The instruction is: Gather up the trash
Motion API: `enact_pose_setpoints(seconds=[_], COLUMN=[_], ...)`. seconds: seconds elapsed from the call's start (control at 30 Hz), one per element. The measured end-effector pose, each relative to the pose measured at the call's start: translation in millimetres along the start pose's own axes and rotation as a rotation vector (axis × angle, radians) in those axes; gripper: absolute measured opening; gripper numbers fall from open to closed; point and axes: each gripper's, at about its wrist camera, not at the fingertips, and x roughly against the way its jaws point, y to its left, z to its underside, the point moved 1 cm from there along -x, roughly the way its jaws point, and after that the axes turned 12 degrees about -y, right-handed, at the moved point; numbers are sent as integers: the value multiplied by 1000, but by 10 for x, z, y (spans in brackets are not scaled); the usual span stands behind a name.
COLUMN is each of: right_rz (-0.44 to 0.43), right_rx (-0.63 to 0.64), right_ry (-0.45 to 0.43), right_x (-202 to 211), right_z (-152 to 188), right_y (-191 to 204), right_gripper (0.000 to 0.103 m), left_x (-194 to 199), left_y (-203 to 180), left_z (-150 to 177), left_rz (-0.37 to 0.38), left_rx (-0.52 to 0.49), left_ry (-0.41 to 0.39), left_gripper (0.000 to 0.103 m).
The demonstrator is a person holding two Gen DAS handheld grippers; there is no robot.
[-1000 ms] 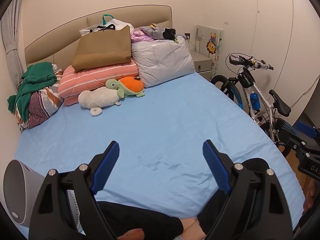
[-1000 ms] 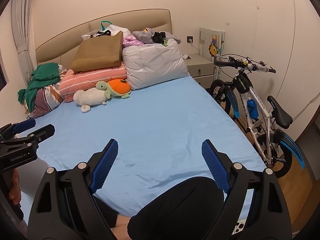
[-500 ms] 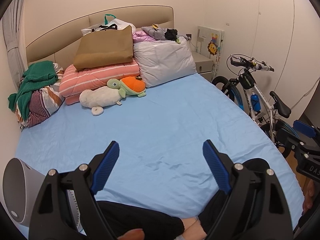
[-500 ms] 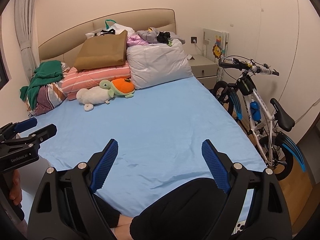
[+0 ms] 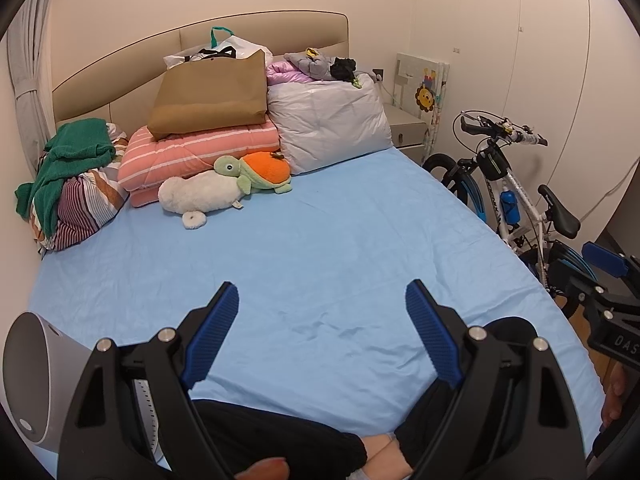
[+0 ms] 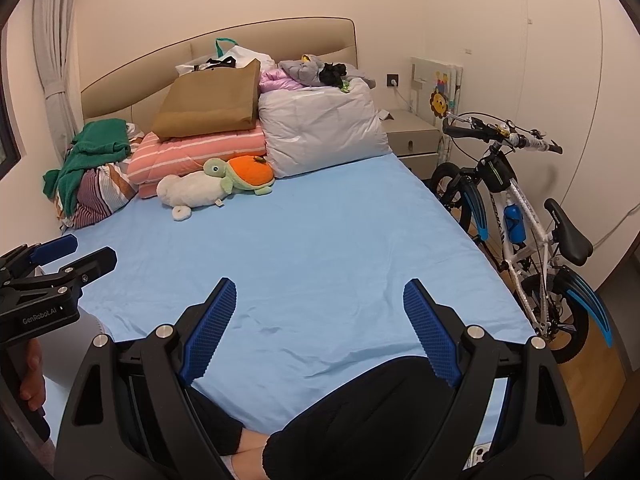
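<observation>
Cream walls close in a bedroom where a bed with a blue sheet fills most of both views. Along its head edge, against the padded headboard, things are piled: a brown bag lies on a pink striped quilt, with a white bag behind it; a grey pillow leans just beside them, carrying a lilac bundle and dark clothes on top. A turtle plush and a white plush lie touching in front of the quilt. At the head-left corner sits a heap of striped fabric under a green cloth.

Beside the bed's right edge a bike stands on the wood floor, with a nightstand and a lion-print board at the wall behind it.

At the foot-left corner a round grey bin stands just beside the bed; I cannot tell what it holds. No loose trash can be made out on the sheet.

Left tongs hover over the foot edge, jaws wide apart, gripping nothing. Right tongs hover likewise, spread wide and empty. Each pair shows at the margin of the other's view. Below them are the person's knees in black shorts.
</observation>
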Motion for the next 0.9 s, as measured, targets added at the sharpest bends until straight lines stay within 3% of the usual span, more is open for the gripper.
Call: enact_pose_setpoints(seconds=[0.6,0.9], right_rz=[-13,-15], right_rx=[6,4], right_ry=[4,-1], right_x=[-17,-15], right_z=[5,-10], right_y=[43,11], right_gripper=[82,82], left_x=[4,44], left_y=[-23,-155], left_z=[8,40], left_rz=[4,57], left_rx=[3,-6], left_ry=[-2,-9], left_gripper=[87,89])
